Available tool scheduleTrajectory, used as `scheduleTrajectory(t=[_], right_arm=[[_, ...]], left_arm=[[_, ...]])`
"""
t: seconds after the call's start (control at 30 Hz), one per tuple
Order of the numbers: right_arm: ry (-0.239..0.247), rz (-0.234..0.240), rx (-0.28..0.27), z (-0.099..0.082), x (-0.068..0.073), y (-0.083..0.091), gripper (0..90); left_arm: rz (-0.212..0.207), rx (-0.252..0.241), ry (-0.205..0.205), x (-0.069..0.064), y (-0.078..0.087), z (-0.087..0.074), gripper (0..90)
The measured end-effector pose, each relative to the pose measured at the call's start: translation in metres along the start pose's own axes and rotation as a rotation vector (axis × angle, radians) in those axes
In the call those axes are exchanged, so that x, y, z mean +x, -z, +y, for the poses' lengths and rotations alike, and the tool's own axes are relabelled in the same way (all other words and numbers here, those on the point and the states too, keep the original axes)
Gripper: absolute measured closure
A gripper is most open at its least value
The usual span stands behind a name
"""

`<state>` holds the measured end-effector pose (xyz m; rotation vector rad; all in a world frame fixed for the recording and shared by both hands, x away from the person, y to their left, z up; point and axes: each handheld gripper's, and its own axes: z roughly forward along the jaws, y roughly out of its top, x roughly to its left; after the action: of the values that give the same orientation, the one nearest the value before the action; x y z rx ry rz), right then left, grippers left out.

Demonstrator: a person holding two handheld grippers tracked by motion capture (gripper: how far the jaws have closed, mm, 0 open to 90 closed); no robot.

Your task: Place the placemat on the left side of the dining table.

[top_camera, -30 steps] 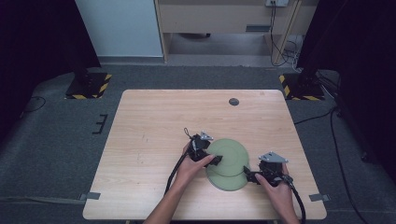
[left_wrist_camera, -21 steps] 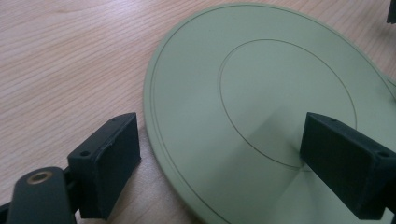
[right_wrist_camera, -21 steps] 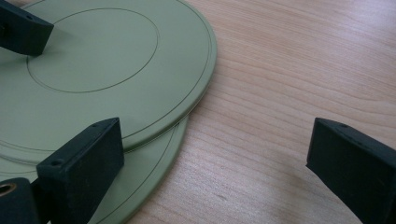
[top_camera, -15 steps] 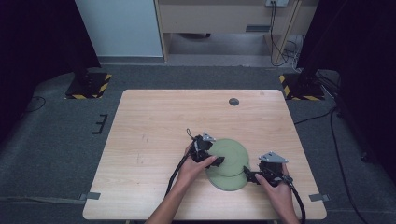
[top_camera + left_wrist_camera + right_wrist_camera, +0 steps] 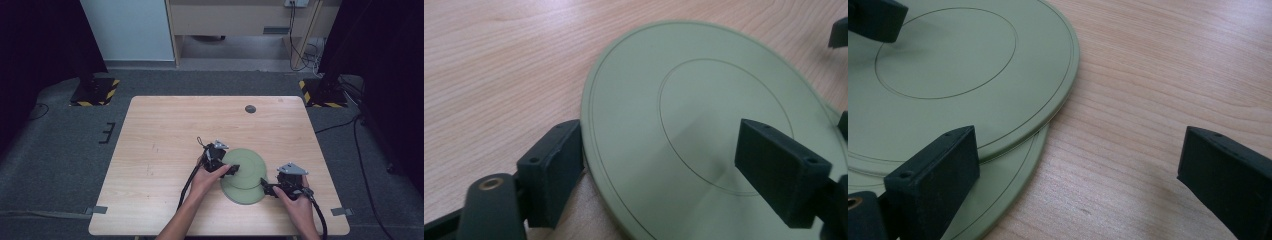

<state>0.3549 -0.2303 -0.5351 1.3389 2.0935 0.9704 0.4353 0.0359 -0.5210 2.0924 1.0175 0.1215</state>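
Two pale green plates lie on the wooden table (image 5: 165, 130), near its front right part, one overlapping the other. The top plate (image 5: 244, 166) sits a little farther from the person, its near edge resting over the bottom plate (image 5: 245, 194), which pokes out toward the front edge of the table.

The left gripper (image 5: 227, 169) is at the left rim of the top plate. In the left gripper view its jaws straddle that rim: one jaw is on the table side, just at the plate's edge, and the other hangs over the plate's flat face, with the rim in the gap between them. The jaws have just been closing in on the rim, yet they are apart and the pads do not press on the plate, so nothing is gripped.

The right gripper (image 5: 269, 189) is at the right front edge of the plates. In the right gripper view its jaws stand wide apart: one is over the spot where the top plate's (image 5: 963, 75) rim overlaps the bottom plate (image 5: 1008, 180), the other is over bare wood well to the side. It holds nothing

A small dark disc (image 5: 250, 108) lies far back on the table, well apart from the plates
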Motion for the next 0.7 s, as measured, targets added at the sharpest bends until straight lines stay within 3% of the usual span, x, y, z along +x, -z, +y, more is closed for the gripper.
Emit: scheduleTrajectory(t=[0.3,0.7], right_arm=[[-0.003,0.003,0.003,0.000,-0.001,0.000,2.7],[-0.009,0.002,0.007,0.000,-0.001,-0.001,1.4]], left_arm=[[0.030,0.003,-0.021,0.000,0.004,0.001,32.1],[0.033,-0.053,-0.037,-0.002,0.019,0.007,48.0]])
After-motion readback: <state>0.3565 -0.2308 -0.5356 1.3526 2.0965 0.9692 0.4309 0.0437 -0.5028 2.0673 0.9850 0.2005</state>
